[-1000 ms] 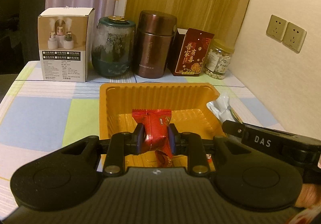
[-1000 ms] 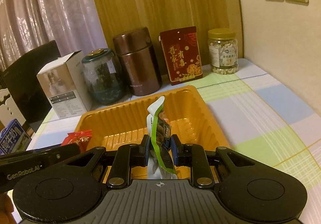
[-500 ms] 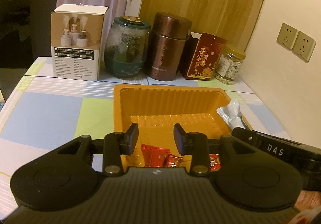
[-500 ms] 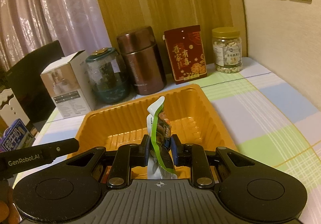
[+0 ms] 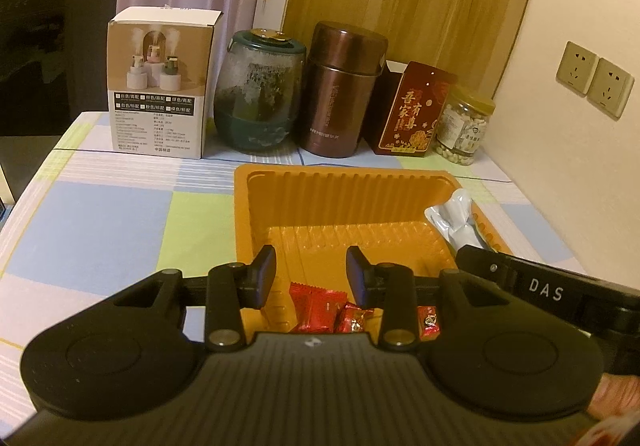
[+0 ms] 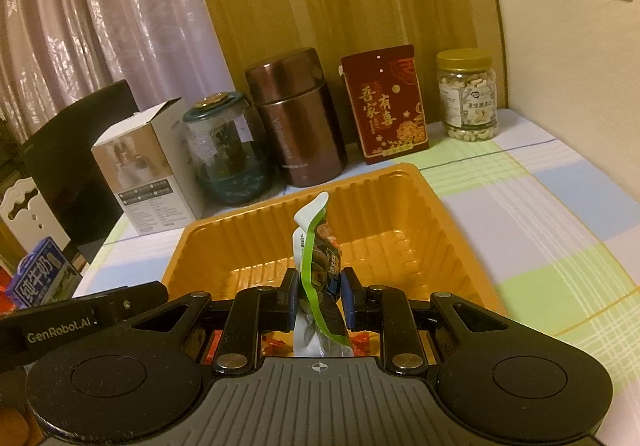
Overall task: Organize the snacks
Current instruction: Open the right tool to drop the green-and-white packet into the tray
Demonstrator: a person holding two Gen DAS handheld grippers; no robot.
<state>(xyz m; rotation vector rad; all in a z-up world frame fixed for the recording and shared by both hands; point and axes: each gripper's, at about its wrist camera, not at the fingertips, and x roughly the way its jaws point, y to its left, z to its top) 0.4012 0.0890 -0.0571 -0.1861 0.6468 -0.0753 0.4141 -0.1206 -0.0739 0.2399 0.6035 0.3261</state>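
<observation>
Through my left wrist camera, I am looking down at my left gripper (image 5: 311, 270), whose fingers have just been spreading and are standing apart with nothing between them. Below them three red candies (image 5: 320, 306), crinkly foil-wrapped, are lying in the near end of the orange tray (image 5: 340, 182), a ribbed plastic rectangle on the checked tablecloth (image 5: 100, 226). A silvery packet end (image 5: 454, 218) is poking over the tray's right rim beside the other black gripper. Along the back I am counting five containers: one cardboard box (image 5: 160, 86), one glass jar (image 5: 258, 94) with a teal base, one brown metal canister (image 5: 340, 90), one red box (image 5: 416, 110), and one clear nut jar (image 5: 464, 126). Two wall sockets (image 5: 596, 80) are showing.

Through my right wrist camera, my right gripper (image 6: 319, 296) is clenching a snack pouch (image 6: 318, 258), glossy, green-edged, standing upright above the tray's near end. Only here a blue milk carton (image 6: 40, 278) is appearing at far left, and the pouch's printed face is showing. The red candies are mostly hidden behind my fingers here.
</observation>
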